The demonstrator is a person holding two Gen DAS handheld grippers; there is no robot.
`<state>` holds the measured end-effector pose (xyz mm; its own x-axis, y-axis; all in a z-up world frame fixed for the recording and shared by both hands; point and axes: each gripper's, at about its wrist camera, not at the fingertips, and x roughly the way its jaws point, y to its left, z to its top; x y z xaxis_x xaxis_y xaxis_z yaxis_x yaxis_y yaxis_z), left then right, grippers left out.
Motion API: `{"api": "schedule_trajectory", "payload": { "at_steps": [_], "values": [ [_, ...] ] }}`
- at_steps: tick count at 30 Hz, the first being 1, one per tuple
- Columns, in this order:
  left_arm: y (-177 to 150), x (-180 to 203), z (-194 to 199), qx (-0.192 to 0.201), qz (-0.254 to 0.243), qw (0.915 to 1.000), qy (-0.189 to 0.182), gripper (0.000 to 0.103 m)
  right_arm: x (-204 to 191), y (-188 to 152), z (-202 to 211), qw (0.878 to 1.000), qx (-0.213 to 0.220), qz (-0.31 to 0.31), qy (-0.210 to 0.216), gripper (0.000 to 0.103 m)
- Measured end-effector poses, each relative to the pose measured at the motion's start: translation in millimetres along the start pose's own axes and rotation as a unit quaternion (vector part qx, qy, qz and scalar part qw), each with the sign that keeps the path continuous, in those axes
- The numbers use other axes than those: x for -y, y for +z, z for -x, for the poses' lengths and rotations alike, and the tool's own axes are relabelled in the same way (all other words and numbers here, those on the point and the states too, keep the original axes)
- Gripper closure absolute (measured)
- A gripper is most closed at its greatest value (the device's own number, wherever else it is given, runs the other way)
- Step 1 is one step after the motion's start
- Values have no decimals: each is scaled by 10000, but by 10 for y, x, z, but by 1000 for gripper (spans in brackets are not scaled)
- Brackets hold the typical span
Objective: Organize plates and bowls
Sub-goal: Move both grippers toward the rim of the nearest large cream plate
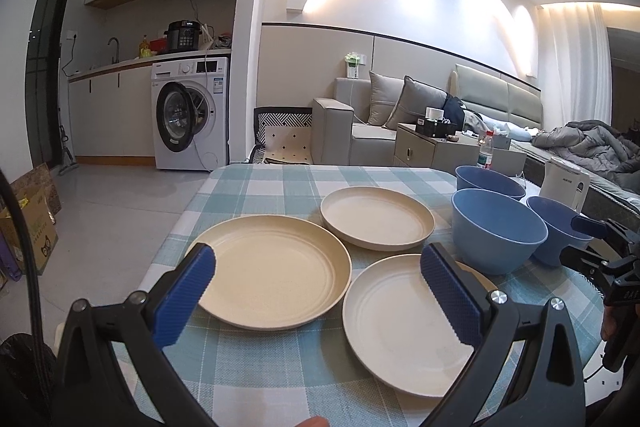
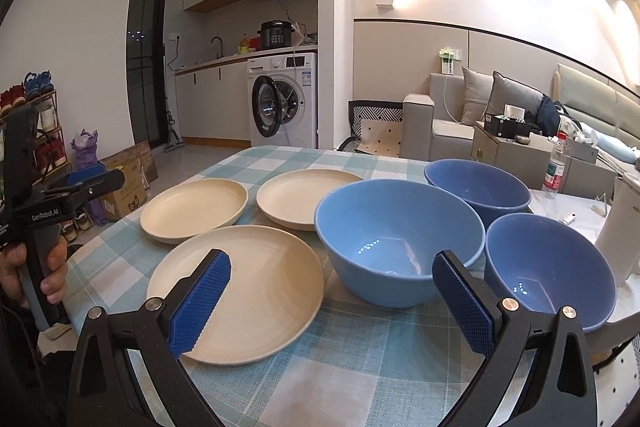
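Nothing looks sorted yet: 3 cream plates (image 1: 272, 279) and 3 blue bowls (image 2: 400, 239) lie spread singly across the checked surface (image 2: 340, 359), while the left gripper (image 1: 316, 297) and right gripper (image 2: 332, 301) hover with fingers wide, empty.

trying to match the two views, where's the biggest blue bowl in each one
Left wrist: the biggest bowl sits right of centre, just beyond the right fingertip of the left gripper.
Right wrist: the same bowl is at centre, between the fingers of the right gripper.
Shared landmark: the washing machine behind the table.
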<state>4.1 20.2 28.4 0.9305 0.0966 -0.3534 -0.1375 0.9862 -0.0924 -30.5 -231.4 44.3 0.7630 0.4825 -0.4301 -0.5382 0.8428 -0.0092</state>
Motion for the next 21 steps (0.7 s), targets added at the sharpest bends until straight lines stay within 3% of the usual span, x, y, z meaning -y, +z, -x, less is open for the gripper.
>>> {"api": "schedule_trajectory", "payload": {
  "at_steps": [21],
  "values": [
    [297,96,88,-105,-297,9992,236,0,-288,528,-39,9993,-69,-72,347,0]
  ]
}}
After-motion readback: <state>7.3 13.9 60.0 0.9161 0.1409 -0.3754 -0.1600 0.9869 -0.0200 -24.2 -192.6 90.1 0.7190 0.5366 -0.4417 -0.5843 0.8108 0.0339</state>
